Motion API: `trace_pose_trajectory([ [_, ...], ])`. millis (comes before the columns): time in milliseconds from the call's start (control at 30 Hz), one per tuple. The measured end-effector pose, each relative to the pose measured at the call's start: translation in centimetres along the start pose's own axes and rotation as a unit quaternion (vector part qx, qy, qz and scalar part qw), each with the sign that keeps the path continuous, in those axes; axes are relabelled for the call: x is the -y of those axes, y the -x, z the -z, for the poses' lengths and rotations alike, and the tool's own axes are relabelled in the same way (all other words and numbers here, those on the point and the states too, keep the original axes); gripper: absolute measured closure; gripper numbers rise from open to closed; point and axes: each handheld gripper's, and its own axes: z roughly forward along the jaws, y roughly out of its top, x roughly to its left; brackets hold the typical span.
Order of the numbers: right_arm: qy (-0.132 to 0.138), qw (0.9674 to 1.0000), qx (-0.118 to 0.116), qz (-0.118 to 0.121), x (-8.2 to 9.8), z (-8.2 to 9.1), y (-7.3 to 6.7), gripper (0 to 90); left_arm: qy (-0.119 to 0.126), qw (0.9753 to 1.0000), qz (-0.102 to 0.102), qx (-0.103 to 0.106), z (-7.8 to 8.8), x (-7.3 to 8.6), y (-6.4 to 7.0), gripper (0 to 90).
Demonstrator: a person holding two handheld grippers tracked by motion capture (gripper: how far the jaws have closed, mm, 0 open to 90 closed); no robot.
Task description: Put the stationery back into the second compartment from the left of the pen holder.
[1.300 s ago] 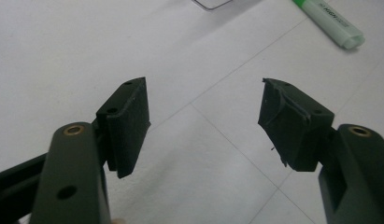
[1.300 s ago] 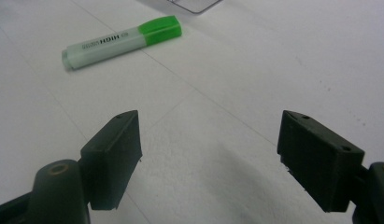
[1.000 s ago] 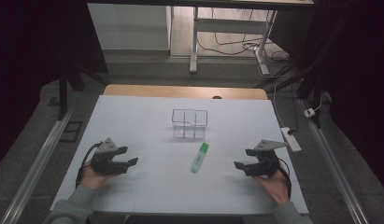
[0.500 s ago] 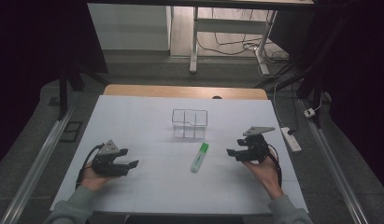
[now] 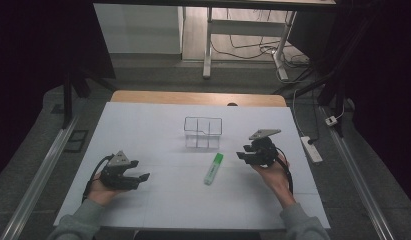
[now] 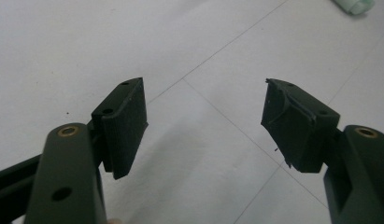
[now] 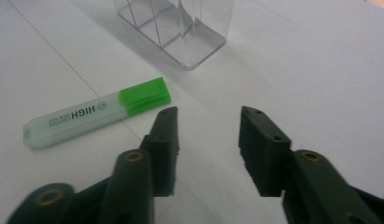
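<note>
- Right gripper hangs just right of the highlighter, jaws spread and pinching nothing; a second ago it sat nearer the person and farther right, so it has moved in and up toward the marker.
- In the right gripper view the same gripper has its jaw tips just beside the highlighter's green cap, not yet around it.
- Left gripper rests at the near left of the table, jaws wide apart and empty, in the same spot as before; its own view shows the gripper over bare table.
- My reading: the right hand is closing in for a pick-up, and the left plays no part yet.
- Highlighter lies flat near the table's middle, cap pointing far, close in front of the clear holder but apart from it.
- Holder stands upright beyond the marker; the right gripper view shows the holder divided into compartments, all seeming empty.
- Likely goal: the marker goes into the holder, with that step not yet begun.
- Count: two grippers, one highlighter, one holder, one white table.
</note>
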Motion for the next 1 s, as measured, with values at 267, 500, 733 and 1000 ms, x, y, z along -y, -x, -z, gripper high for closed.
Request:
trace_pose_trajectory([
  [267, -0.014, 0.9997, -0.020, 0.007, -1.1, -1.9, -0.2, 88.1, -0.003, 1.0000, -0.001, 0.000, -0.2, 0.0, 0.0, 30.3],
  [500, -0.023, 0.9990, -0.037, 0.007, -2.0, -3.7, -0.5, 89.6, -0.006, 1.0000, -0.004, 0.000, -0.3, 0.0, 0.1, 30.2],
  [733, -0.042, 0.9985, -0.036, 0.008, -2.5, -5.8, -0.7, 89.6, -0.006, 1.0000, -0.007, 0.000, -0.3, 0.0, 0.1, 30.1],
  [1000, -0.054, 0.9974, -0.048, -0.001, -2.6, -7.6, -0.3, 89.6, -0.010, 0.9999, -0.010, 0.001, -0.4, 0.0, 0.0, 30.1],
])
